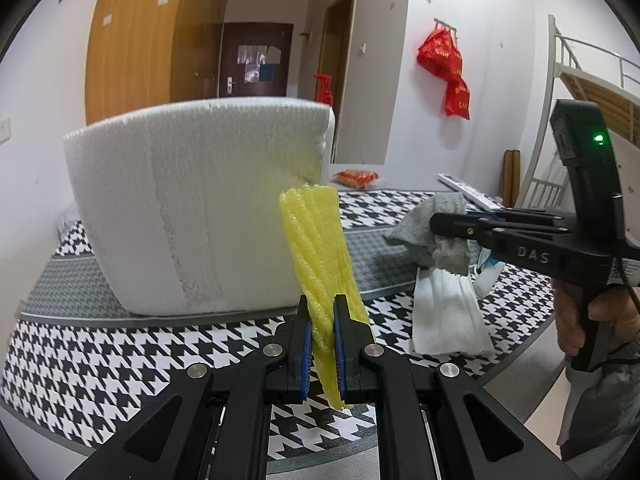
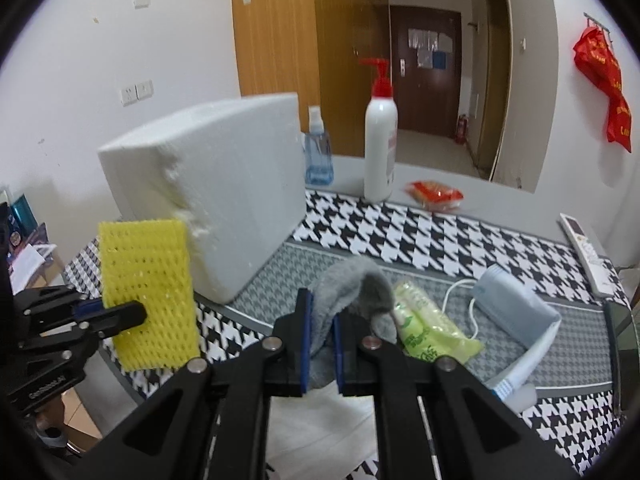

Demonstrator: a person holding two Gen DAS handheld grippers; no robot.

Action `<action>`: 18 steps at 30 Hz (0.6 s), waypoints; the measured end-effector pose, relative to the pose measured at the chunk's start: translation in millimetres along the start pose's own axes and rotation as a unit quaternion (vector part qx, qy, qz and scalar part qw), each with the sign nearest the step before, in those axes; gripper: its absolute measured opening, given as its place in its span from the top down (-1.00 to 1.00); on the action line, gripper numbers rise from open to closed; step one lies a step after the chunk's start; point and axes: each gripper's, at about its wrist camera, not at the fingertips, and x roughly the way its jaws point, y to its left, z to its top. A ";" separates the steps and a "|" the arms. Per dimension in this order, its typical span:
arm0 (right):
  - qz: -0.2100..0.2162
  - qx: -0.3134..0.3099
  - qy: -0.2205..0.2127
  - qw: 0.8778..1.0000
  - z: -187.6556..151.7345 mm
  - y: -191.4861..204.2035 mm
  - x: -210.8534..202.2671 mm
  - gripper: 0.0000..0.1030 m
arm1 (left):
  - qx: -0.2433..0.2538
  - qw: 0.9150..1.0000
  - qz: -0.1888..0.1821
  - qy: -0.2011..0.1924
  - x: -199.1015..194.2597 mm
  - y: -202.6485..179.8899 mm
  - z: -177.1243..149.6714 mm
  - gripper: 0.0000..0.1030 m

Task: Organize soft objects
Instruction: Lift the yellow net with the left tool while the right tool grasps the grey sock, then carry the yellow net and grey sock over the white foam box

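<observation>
Yellow foam netting [image 1: 320, 256] pinched in left claw [image 1: 320, 344], grey cloth [image 2: 352, 292] in right claw [image 2: 320, 340].

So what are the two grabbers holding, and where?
Left gripper pinches the yellow foam net near its lower end; right gripper pinches the grey cloth at a fold.

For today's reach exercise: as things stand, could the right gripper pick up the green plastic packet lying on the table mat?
Probably not yet. The right gripper has its fingers shut on the grey cloth, which drapes partly over the green plastic packet. The packet lies close, but the cloth would have to be set down first.
</observation>
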 end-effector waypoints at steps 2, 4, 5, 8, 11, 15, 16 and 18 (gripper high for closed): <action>-0.003 -0.003 -0.012 1.000 1.8 3.1 -8.0 0.76 | 0.002 1.000 -0.004 -0.004 -4.1 -0.6 0.9 0.80; -0.003 -0.005 -0.022 1.000 4.1 5.7 -16.7 0.76 | 0.007 1.000 -0.004 -0.012 -9.5 -1.9 3.8 0.80; -0.002 -0.005 -0.027 1.000 5.0 6.5 -18.9 0.76 | 0.010 1.000 -0.003 -0.016 -12.7 -2.4 4.7 0.80; -0.002 -0.008 -0.040 0.999 7.5 9.3 -28.4 0.76 | 0.012 1.000 -0.005 -0.025 -20.2 -2.0 9.5 0.80; -0.003 -0.009 -0.053 0.999 11.5 10.4 -35.4 0.76 | 0.019 0.999 -0.004 -0.035 -27.3 -4.7 13.2 0.80; -0.009 -0.012 -0.068 0.998 17.4 10.3 -45.4 0.76 | 0.028 0.998 -0.008 -0.047 -36.8 -7.9 15.8 0.80; -0.011 -0.013 -0.071 0.997 18.7 10.8 -47.9 0.76 | 0.029 0.998 -0.008 -0.049 -37.7 -8.2 16.9 0.80; -0.014 -0.013 -0.079 0.997 21.1 10.9 -53.0 0.76 | 0.035 0.998 -0.007 -0.054 -40.7 -10.6 19.5 0.80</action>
